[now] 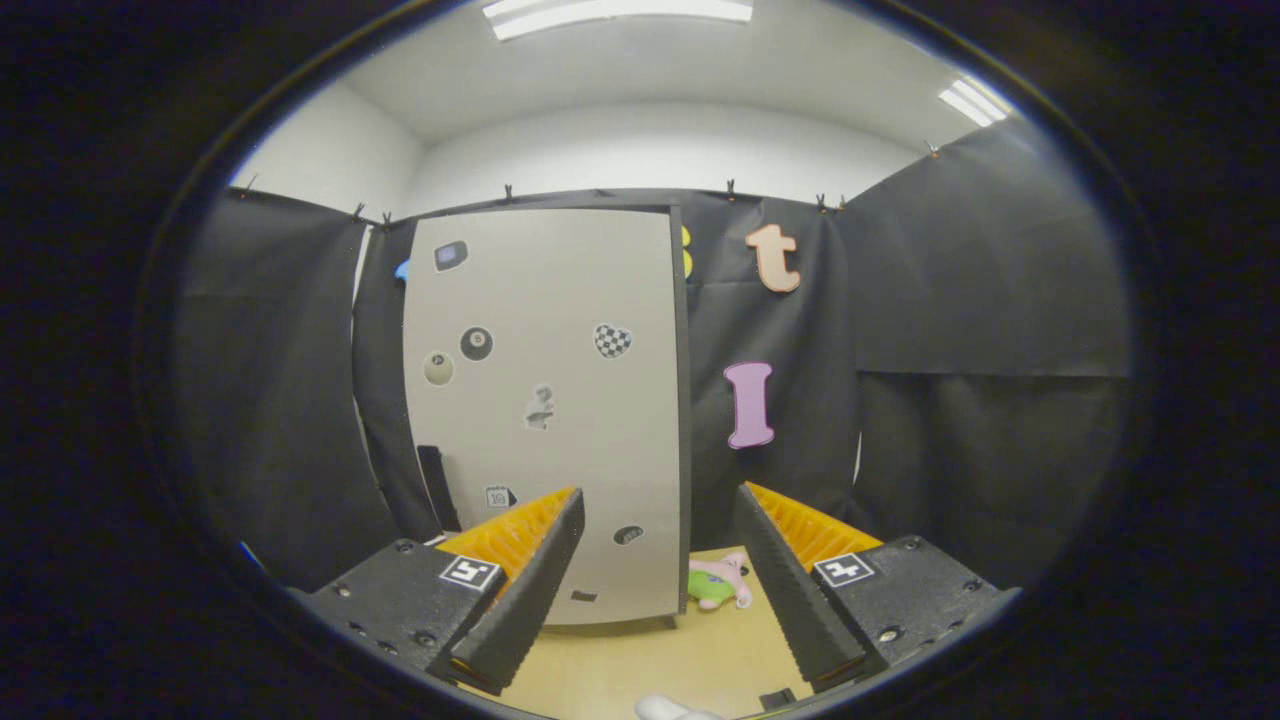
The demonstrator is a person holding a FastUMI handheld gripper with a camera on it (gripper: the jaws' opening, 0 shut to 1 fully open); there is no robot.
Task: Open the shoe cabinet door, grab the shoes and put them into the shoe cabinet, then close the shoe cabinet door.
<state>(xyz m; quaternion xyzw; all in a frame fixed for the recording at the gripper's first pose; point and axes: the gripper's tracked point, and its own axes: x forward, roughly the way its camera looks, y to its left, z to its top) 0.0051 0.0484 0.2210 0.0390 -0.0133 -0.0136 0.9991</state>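
Observation:
The shoe cabinet stands ahead of me as a tall pale grey box with several stickers on its shut door and a dark handle low on its left side. A small pink and green shoe lies on the wooden floor just right of the cabinet's foot, between and beyond my fingers. My gripper is open with nothing between its fingers, held back from the cabinet. A white rounded thing shows at the near edge below the fingers; I cannot tell what it is.
Black cloth walls close the booth behind the cabinet and on both sides. Bare wooden floor lies between my fingers and the cabinet.

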